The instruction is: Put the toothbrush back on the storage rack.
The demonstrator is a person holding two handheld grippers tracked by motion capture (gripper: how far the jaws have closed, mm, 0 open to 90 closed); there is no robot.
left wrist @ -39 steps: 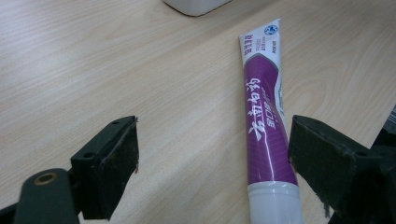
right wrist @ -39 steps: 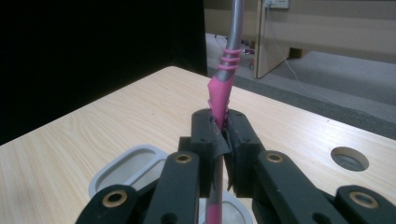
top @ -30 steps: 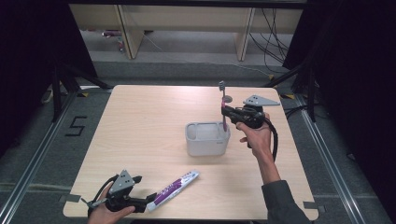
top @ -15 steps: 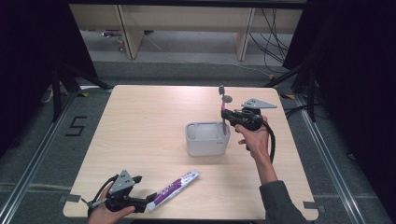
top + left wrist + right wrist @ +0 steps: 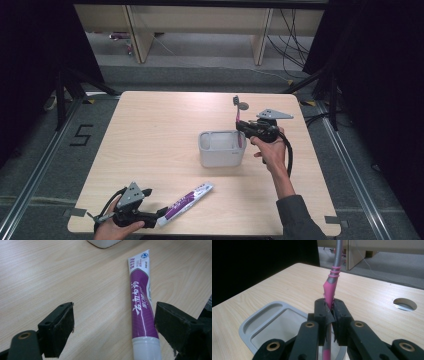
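A purple and white toothpaste tube (image 5: 187,201) (image 5: 141,302) lies flat near the table's front edge. My left gripper (image 5: 158,218) (image 5: 115,325) is open, and the tube's cap end lies between its jaws, close to the right one. A grey rectangular holder (image 5: 220,148) (image 5: 274,325) stands mid-table. My right gripper (image 5: 240,126) (image 5: 331,312) is shut on a pink and grey toothbrush (image 5: 237,116) (image 5: 331,286). The brush stands upright with its head on top, and its lower end dips into the holder's right side.
A round hole (image 5: 243,105) (image 5: 405,304) is cut in the table behind the holder. Wooden shelving (image 5: 200,30) and cables (image 5: 295,35) sit beyond the far edge. Metal rails (image 5: 35,170) run along both sides of the table on the floor.
My right gripper has sunk slightly with the toothbrush, bringing its lower end down into the holder. The left gripper and the tube have stayed in place.
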